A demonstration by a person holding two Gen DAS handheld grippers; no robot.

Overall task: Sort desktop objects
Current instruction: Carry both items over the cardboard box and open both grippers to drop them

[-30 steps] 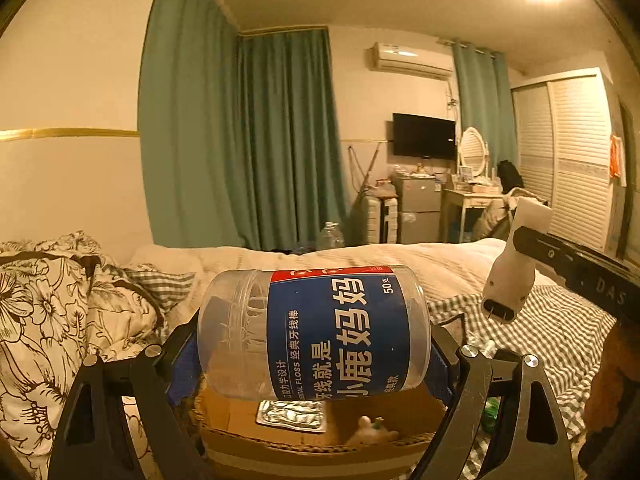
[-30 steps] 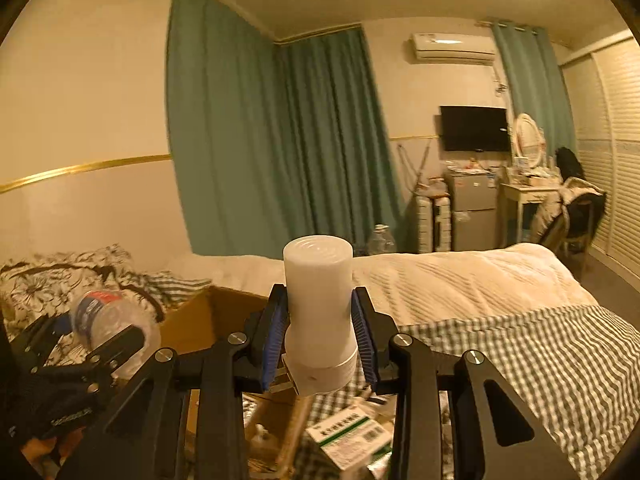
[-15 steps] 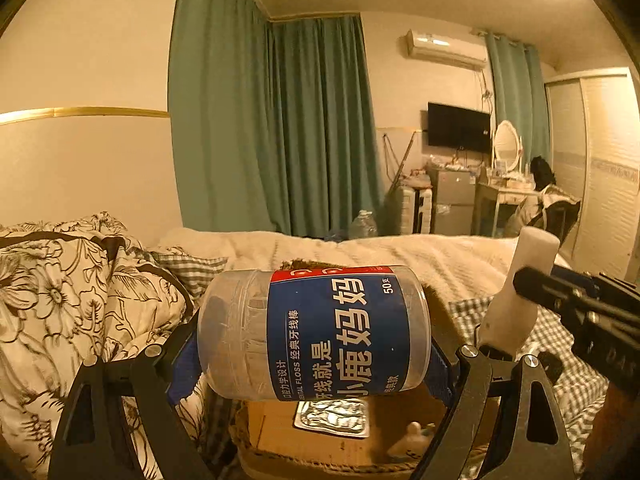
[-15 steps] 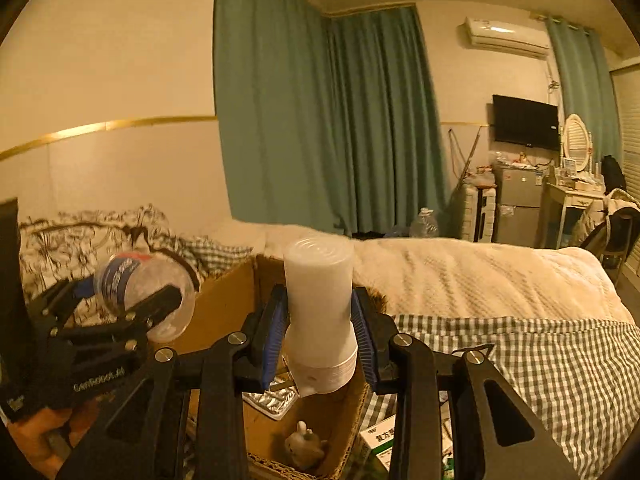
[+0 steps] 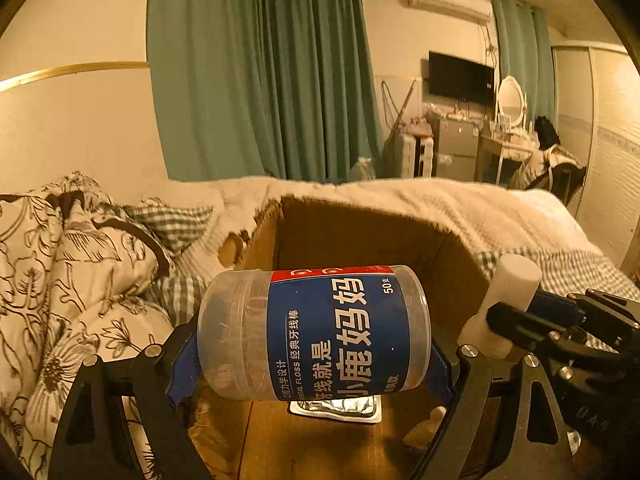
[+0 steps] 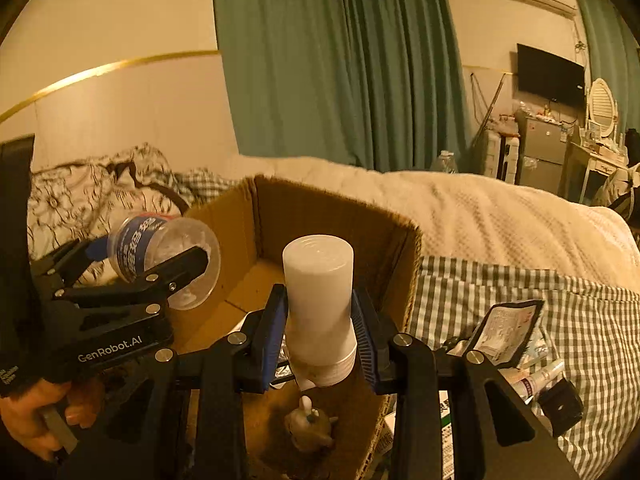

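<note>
1. We read the blue label on the clear jar [image 5: 316, 332]. It says "DENTAL FLOSS" in small letters, has big white Chinese writing, and "50" near one end. A red strip runs along the top of the label.
2. We read "GenRobot.AI" in white on the black body of the left gripper [image 6: 120, 300], seen from the right wrist view.
3. Our left gripper [image 5: 316, 360] has its jaws wide apart, pressed on the two ends of the jar. The jar lies sideways between them. It hangs over the open cardboard box [image 5: 360, 240].
4. Our right gripper [image 6: 320, 332] has its jaws closer together. They squeeze the white bottle [image 6: 319, 300] on both sides. The bottle stands up with its flat end on top and its cap end down. It also hangs over the box.
5. The box sits on the bed [image 6: 500, 216]. Its near left corner edge is torn and ragged. Its walls stand up on all sides, and the top is open.
6. Inside the box we see a shiny silver pill sheet [image 5: 340, 408] and a small animal toy [image 6: 310, 428]. Bare brown floor shows around them.
7. A hand [image 6: 36, 412] holds the left gripper's handle.
8. On the checked blanket [image 6: 520, 292], just right of the box, lie a dark packet [image 6: 508, 328] and some small tubes [image 6: 540, 378].
9. The two grippers are near each other, side by side, not touching.
</note>
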